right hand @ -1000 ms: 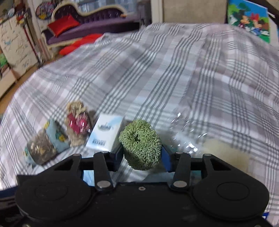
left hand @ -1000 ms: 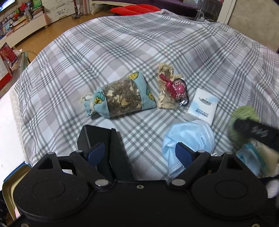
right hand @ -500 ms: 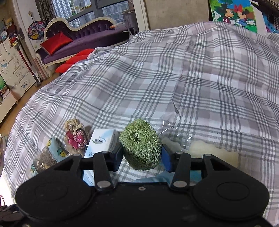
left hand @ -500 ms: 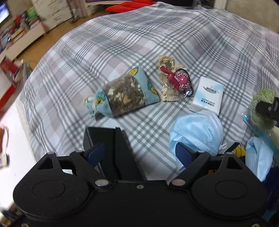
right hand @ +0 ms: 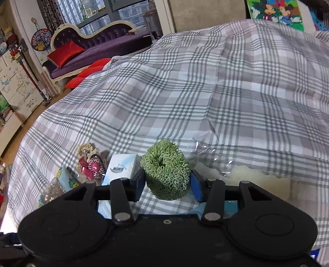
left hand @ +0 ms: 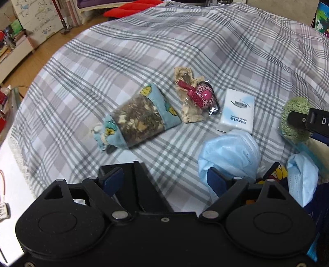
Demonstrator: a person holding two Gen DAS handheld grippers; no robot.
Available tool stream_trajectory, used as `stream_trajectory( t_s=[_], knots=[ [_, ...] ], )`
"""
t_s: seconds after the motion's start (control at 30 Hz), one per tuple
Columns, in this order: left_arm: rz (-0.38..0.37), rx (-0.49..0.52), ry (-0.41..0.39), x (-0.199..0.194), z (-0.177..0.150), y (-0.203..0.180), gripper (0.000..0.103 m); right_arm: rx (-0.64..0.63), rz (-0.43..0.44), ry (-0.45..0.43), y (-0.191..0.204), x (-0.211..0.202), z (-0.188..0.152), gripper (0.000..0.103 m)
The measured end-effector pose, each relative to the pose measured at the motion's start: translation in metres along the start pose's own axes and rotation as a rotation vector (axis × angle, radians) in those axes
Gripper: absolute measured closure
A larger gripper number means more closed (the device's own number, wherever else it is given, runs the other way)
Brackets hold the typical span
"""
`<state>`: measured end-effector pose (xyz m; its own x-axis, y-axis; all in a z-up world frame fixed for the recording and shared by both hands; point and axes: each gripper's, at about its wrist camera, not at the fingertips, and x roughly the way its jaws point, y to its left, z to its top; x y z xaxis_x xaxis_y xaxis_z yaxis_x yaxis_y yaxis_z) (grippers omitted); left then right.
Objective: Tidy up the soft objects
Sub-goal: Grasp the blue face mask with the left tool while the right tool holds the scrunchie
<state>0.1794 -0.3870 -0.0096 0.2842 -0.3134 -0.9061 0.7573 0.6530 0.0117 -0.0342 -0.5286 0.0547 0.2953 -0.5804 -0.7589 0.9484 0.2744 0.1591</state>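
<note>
A home, prob. a living rm or bedroom. Plaid cloth point(right hand: 205, 106) spread over a big soft surface. Purple chaise sofa point(right hand: 96, 49) w/ red cushion point(right hand: 65, 53) by a window point(right hand: 102, 10) w/ curtains. Toy dartboard point(right hand: 41, 39) on wall, cartoon poster point(right hand: 275, 10), white cabinet w/ kids' drawings point(right hand: 18, 88), wood floor point(left hand: 37, 59), stick vacuum point(right hand: 28, 67) leaning nearby.

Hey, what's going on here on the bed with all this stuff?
A person is sorting soft items on a plaid bedspread with two handheld grippers. The right gripper is clamped on a green curly scrunchie, held above the bed. The left gripper is open and empty, next to a blue face mask. A herb sachet, a small lace pouch and a tissue pack lie in a row.
</note>
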Motion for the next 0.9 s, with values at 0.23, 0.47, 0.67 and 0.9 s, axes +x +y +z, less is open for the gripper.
stream_trajectory(
  t_s=[0.23,0.47,0.67,0.9],
  knots=[
    [-0.056,-0.063,0.018,0.021,0.000,-0.005,0.018,0.012,-0.013,-0.011,-0.009,0.004,-0.001,0.057],
    [-0.117,-0.089,-0.018,0.022,0.003,-0.020,0.018,0.055,0.005,-0.029,-0.022,0.002,0.000,0.057],
    [-0.113,-0.150,-0.091,0.010,0.008,-0.018,0.017,0.072,0.016,-0.045,-0.027,0.000,0.001,0.057],
    [-0.102,-0.112,-0.081,0.015,0.010,-0.036,0.014,0.071,0.006,-0.086,-0.030,-0.007,0.001,0.057]
  ],
)
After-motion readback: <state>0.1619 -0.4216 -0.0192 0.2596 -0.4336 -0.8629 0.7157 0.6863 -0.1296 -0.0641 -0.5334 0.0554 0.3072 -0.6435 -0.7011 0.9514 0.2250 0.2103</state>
